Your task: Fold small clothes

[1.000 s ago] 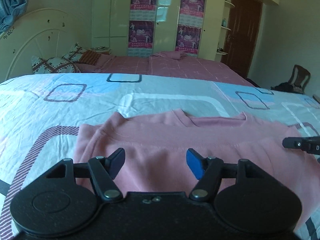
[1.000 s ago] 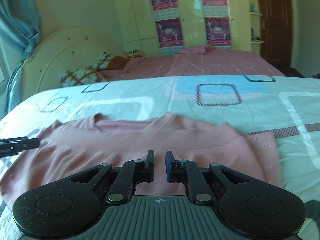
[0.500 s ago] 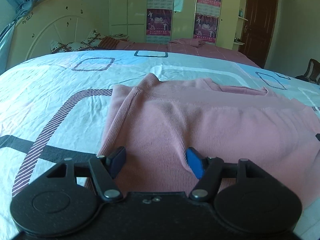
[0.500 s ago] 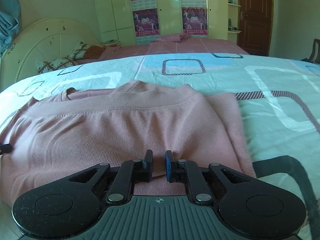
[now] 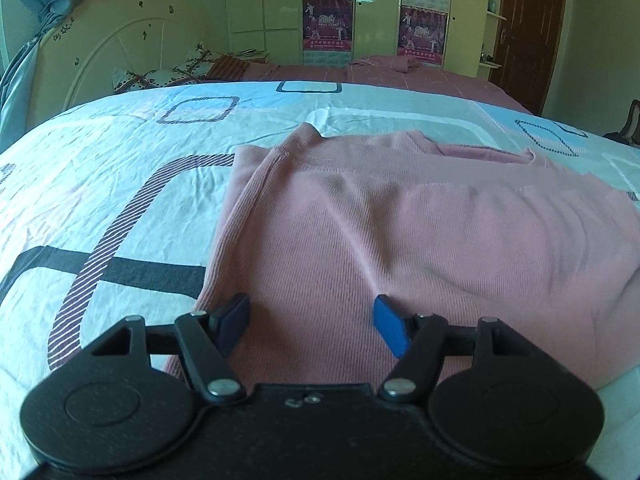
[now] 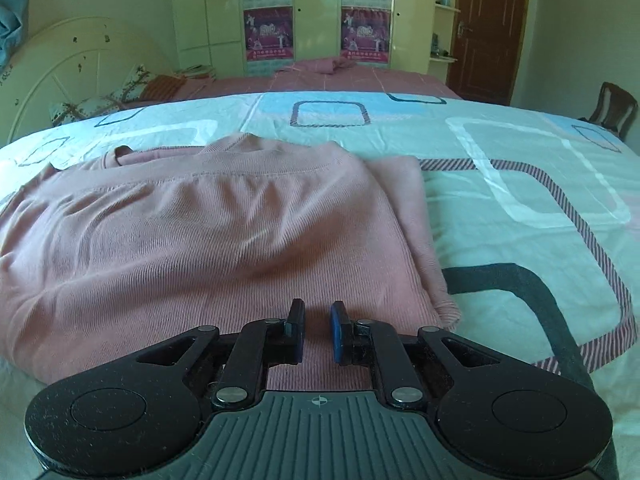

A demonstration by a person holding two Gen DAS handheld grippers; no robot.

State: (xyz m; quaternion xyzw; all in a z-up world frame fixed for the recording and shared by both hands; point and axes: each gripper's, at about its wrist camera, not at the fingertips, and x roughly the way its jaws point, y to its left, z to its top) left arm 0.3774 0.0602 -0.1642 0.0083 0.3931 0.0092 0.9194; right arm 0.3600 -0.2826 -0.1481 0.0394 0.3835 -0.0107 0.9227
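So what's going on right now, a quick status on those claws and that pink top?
Left claw open above pink top, empty. Right claw nearly shut, gripping nothing. Top lies partly folded on the bedsheet. Nothing in the way.

readable text: "2010" | on: purple-magenta paper posters (image 5: pixel 328 26) stuck to pale yellow wardrobe doors (image 5: pixel 248 0) | remaining poster lettering: too small to read
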